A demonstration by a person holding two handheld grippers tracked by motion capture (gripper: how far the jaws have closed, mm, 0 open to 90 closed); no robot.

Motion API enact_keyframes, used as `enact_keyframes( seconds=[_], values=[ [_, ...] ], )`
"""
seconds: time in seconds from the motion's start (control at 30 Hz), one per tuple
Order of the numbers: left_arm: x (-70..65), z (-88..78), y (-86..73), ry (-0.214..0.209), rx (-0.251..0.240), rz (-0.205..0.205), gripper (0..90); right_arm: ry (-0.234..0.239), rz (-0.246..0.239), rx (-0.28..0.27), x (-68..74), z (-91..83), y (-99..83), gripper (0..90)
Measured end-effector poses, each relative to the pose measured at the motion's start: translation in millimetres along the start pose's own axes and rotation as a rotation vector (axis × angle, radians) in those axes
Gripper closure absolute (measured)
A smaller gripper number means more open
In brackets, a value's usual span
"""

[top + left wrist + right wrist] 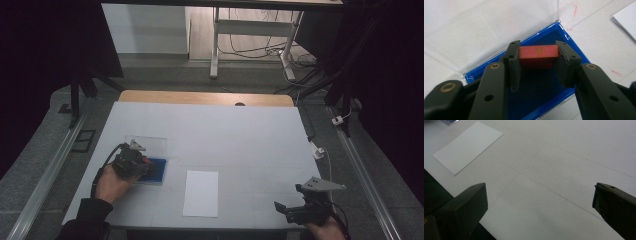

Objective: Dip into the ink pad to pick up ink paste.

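Note:
A blue ink pad (541,96) with a dark felt bed lies in a clear case whose lid (499,22) stands open behind it. My left gripper (537,58) is shut on a red stamp block (537,53) with a yellow mark on its top, held over the felt. From above, the left gripper (131,161) sits over the blue ink pad (156,170) at the table's left. A white sheet of paper (201,193) lies near the front middle. My right gripper (292,212) rests at the front right corner, jaws wide apart with nothing between them.
The white table top (240,135) has a wooden strip (205,97) along its far edge. In the right gripper view the sheet of paper (469,146) lies at upper left and the table's front edge (486,226) runs close by.

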State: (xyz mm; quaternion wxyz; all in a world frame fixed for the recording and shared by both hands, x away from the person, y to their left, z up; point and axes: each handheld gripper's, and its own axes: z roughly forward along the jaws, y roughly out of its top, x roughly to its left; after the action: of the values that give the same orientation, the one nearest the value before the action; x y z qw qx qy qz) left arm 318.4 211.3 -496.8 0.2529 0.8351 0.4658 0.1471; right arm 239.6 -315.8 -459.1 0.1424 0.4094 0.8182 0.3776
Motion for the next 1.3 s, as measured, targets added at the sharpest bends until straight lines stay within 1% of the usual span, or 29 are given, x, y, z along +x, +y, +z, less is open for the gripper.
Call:
enact_keyframes(
  seconds=[0.03,0.07,0.17,0.2,0.23,0.27,0.43,0.57,0.6,0.63,0.73,0.77,0.8,0.93,1.03,1.07,1.1,1.13,1.17,1.2,1.27,1.3],
  values=[
    [0.7,0.0,0.1,-0.002,0.001,-0.007,58.5,0.000,0.000,0.000,0.0,0.0,0.0,0.0],
    [2.6,0.1,-0.3,-0.015,-0.001,-0.026,58.5,0.000,0.000,0.000,-0.1,-0.1,-0.1,0.0],
    [11.1,0.1,-2.8,-0.068,-0.014,-0.092,58.5,-0.001,0.001,0.000,0.0,-0.1,-0.1,0.0],
    [12.9,0.1,-3.3,-0.078,-0.016,-0.106,58.5,0.000,0.001,0.001,-0.1,0.0,0.0,0.0],
    [13.7,0.1,-3.6,-0.084,-0.016,-0.110,58.5,0.000,0.001,0.002,-0.1,0.1,0.0,0.0],
    [12.9,0.2,-3.5,-0.079,-0.017,-0.105,58.5,0.000,0.001,0.002,-0.1,0.1,0.0,0.0],
    [3.8,0.4,-2.0,-0.025,-0.010,-0.035,58.6,-0.001,0.001,0.003,-0.1,0.3,0.0,0.0],
    [-0.3,0.5,-2.2,0.001,-0.011,-0.008,58.6,-0.003,0.001,0.005,0.1,0.4,0.1,0.0],
    [-0.1,0.5,-2.2,-0.001,-0.010,-0.010,58.6,-0.002,0.001,0.004,0.0,0.5,0.0,0.0],
    [1.9,0.6,-2.2,-0.011,-0.010,-0.027,58.5,-0.002,0.002,0.004,0.0,0.5,0.0,0.0],
    [10.6,0.6,-5.2,-0.066,-0.024,-0.091,58.5,-0.003,0.002,0.003,0.2,0.4,0.0,0.0],
    [12.1,0.7,-6.0,-0.076,-0.030,-0.103,58.5,-0.004,0.001,0.003,0.1,0.4,-0.1,0.0],
    [12.0,0.7,-6.2,-0.075,-0.031,-0.100,58.5,-0.005,0.001,0.006,0.1,0.4,0.0,0.0],
    [8.1,0.2,-4.7,-0.050,-0.024,-0.066,58.4,-0.005,0.001,0.006,0.1,0.3,0.0,0.0],
    [8.8,-1.3,-4.7,-0.054,-0.025,-0.065,58.2,-0.003,0.002,0.002,-0.1,0.0,-0.1,0.0],
    [9.0,-2.6,-4.7,-0.048,-0.026,-0.065,58.2,-0.003,0.001,0.002,-0.1,0.0,-0.1,0.0],
    [10.5,-8.8,-5.1,-0.034,-0.062,-0.072,58.1,-0.003,0.001,0.002,-0.1,0.0,-0.1,0.0],
    [10.5,-8.8,-5.1,-0.034,-0.062,-0.072,58.1,-0.002,0.001,0.002,-0.1,0.0,-0.1,0.0],
    [12.8,-17.2,-6.0,-0.038,-0.108,-0.101,58.1,-0.002,0.002,0.002,-0.1,-0.1,-0.1,0.0],
    [13.7,-20.6,-6.9,-0.040,-0.121,-0.108,58.1,-0.002,0.002,0.001,-0.2,-0.1,-0.2,0.0],
    [14.0,-23.2,-8.0,-0.042,-0.127,-0.111,58.1,-0.002,0.002,0.001,-0.2,-0.2,-0.2,0.0],
    [14.0,-25.0,-9.1,-0.050,-0.126,-0.115,58.1,-0.002,0.002,0.000,-0.2,-0.2,-0.2,0.0]
  ],
)
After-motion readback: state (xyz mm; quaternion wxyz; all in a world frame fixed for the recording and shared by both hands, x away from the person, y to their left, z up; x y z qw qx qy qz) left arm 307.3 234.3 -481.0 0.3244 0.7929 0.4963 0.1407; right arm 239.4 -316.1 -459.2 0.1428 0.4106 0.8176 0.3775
